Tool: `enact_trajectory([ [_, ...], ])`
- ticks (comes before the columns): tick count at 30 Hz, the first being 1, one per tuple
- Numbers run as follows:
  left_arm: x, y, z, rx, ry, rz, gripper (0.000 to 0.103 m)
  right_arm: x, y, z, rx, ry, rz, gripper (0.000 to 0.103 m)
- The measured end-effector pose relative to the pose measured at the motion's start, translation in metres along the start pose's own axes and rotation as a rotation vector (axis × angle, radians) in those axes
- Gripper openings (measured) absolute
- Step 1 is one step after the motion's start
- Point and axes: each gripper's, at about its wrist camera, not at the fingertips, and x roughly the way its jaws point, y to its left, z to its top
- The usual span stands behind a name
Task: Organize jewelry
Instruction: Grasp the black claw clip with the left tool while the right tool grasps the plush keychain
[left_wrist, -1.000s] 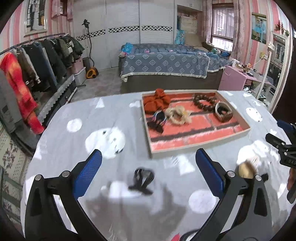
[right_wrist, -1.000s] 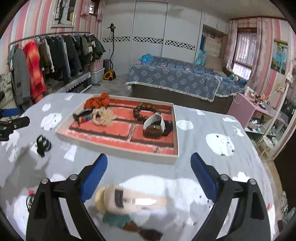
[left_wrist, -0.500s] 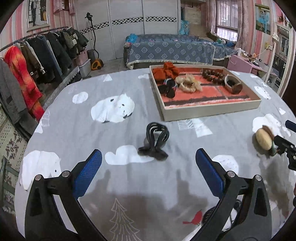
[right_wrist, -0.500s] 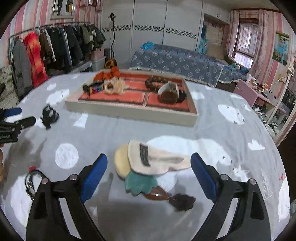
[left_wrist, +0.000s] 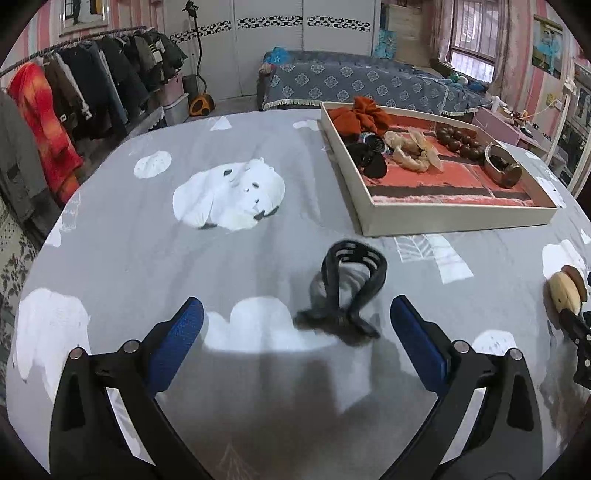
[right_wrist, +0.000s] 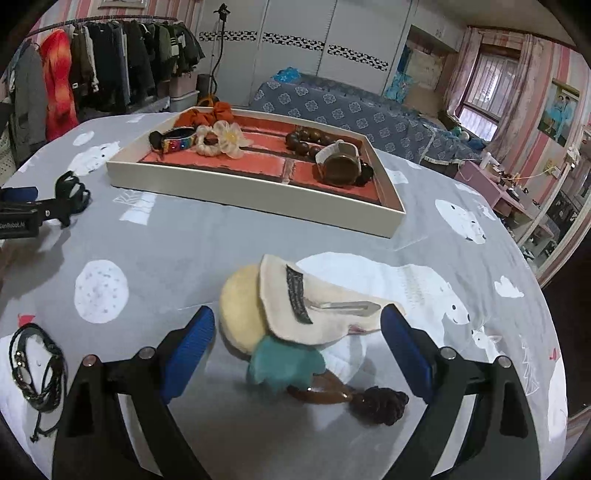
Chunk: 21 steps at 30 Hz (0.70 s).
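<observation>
step: approach to pick-up, both hands at once; nothing lifted yet
left gripper (left_wrist: 295, 321): jaws spread wide, empty; black claw hair clip (left_wrist: 345, 291) stands on the cloth just ahead, between the two blue pads, not touched
right gripper (right_wrist: 297, 332): jaws spread wide, empty; doll hair clip (right_wrist: 295, 314) (cream felt, teal skirt, metal snap clip on top) lies flat between the pads, apart from both
next move, judged: each hand eases forward, then closes. Claw clip is upright and open-framed, so grab the body, not one prong. Doll clip is flat and soft, pads need to get low
tray (right_wrist: 258, 199): cream-walled, red lining with dark dividers, well beyond both clips
tray contents: orange scrunchie (right_wrist: 207, 115) in far corner, rainbow band (right_wrist: 177, 142), cream flower scrunchie (right_wrist: 218, 139), brown bead bracelet (right_wrist: 306, 140), bangle (right_wrist: 340, 162)
loose on tablecloth (right_wrist: 177, 251): black cord bracelet (right_wrist: 35, 363), near left edge in right view
risk, judged: claw clip may tip when nudged
</observation>
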Motion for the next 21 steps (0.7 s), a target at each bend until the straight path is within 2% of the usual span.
enact_trajectory([
  [7, 0.008, -0.013, 0.010, 0.066, -0.023, 0.038, 0.098, 0.008, -0.004, 0.004, 0.022, 0.013, 0.005, 0.087],
  [11, 0.010, -0.021, 0.015, 0.111, -0.038, 0.043, 0.097, 0.008, -0.002, 0.011, 0.019, 0.018, 0.026, 0.070],
  [13, 0.012, -0.023, 0.015, 0.115, -0.032, 0.039, 0.087, 0.009, 0.002, 0.016, 0.009, 0.021, 0.032, 0.058],
  [14, 0.015, -0.023, 0.016, 0.115, -0.021, 0.032, 0.083, 0.010, 0.004, 0.017, 0.004, 0.023, 0.032, 0.056],
  [15, 0.017, -0.022, 0.015, 0.112, -0.008, 0.023, 0.074, 0.011, 0.006, 0.018, -0.003, 0.025, 0.032, 0.053],
  [16, 0.020, -0.021, 0.015, 0.108, 0.006, 0.012, 0.068, 0.012, 0.008, 0.019, -0.009, 0.026, 0.029, 0.051],
  [21, 0.026, -0.017, 0.014, 0.087, 0.039, -0.033, 0.052, 0.013, 0.012, 0.024, -0.020, 0.024, 0.018, 0.044],
])
